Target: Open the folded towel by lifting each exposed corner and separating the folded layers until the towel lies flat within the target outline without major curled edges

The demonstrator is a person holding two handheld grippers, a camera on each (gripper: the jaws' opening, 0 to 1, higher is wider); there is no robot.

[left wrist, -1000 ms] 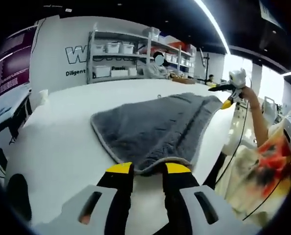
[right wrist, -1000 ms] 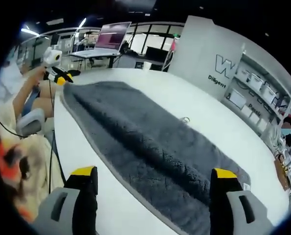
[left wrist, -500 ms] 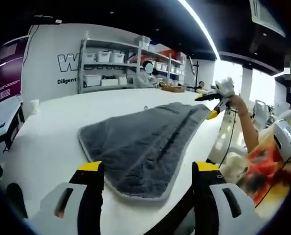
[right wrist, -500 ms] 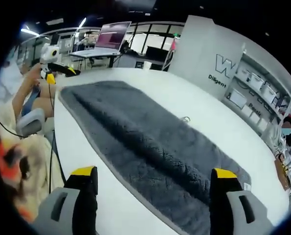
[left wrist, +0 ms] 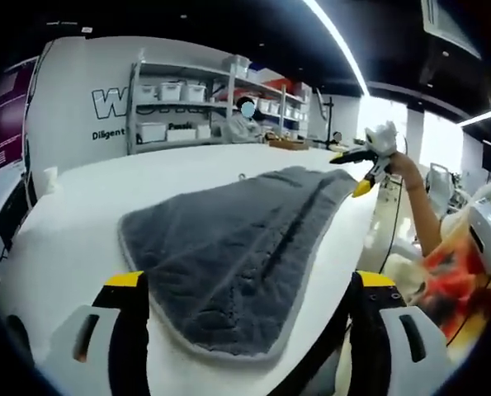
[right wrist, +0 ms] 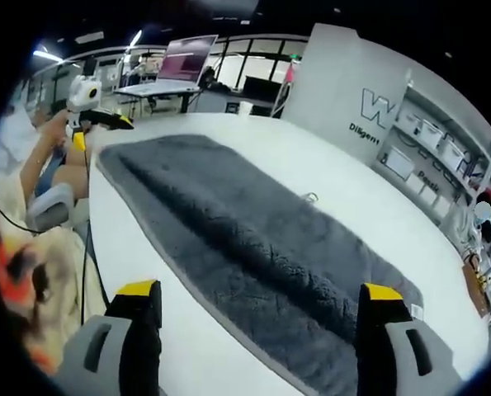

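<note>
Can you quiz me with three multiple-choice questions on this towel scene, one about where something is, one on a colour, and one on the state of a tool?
1. Where does the towel lie?
A. On the white table
B. On the shelves
C. On the floor

2. What colour is the towel?
A. Red
B. Dark grey
C. Yellow

3. How does the left tool stand?
A. Shut on the towel
B. Shut on nothing
C. Open, jaws spread either side of the towel's near end

Answers: 1 A, the towel is spread on the tabletop. 2 B, its pile is dark grey with a paler edge. 3 C, the yellow-tipped jaws stand wide apart, gripping nothing.
</note>
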